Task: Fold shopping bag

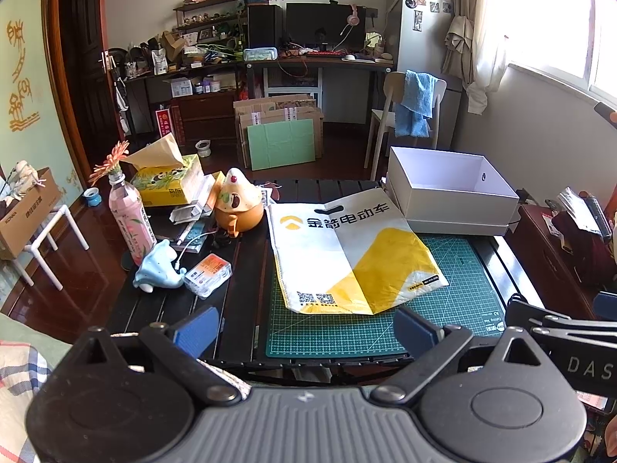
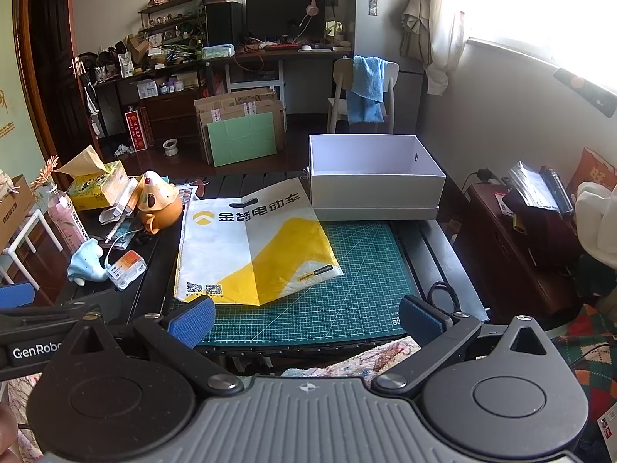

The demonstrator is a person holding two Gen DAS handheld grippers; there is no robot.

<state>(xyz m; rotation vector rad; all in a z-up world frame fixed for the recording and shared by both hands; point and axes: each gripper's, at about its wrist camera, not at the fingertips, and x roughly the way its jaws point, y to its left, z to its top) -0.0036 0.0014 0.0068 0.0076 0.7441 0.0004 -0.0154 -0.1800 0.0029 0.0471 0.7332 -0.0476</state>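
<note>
Left wrist view: the shopping bag (image 1: 347, 254) lies flat and unfolded, partly on the green cutting mat (image 1: 443, 308) and partly on the dark table (image 1: 200, 308), its handle end pointing away toward the white box (image 1: 451, 193). The far right corner of the bag reaches the foot of that box. The left tool (image 1: 304, 332) hangs short of the bag's near edge with its blue pads spread wide and nothing between them. Just left of the bag sit an orange cone-shaped toy (image 1: 237, 204), a clear packet (image 1: 208, 274) and a blue figurine (image 1: 158, 270), with a pink bottle (image 1: 129, 220) holding a flower further left. The likely trouble here — a sweep of the bag's left edge inward could drag or knock the toy, and a tall bottle like that would tip easily if the tool swings wide of the bag.

Right wrist view: the right tool (image 2: 306, 320) is likewise fully spread and empty, held near the bag's (image 2: 250, 247) near edge, above the mat (image 2: 366, 270). The box (image 2: 374, 177) stands at the bag's far right corner and looks to touch it; whether it pins the corner I cannot tell. If it does, lifting the bag would snag there and skew the fold. The bag has an old crease running down its middle, and the material looks thin and slick — I judge that a pinch taking only the top layer would open the bag instead of folding it, and an unpressed fold may spring back.
</note>
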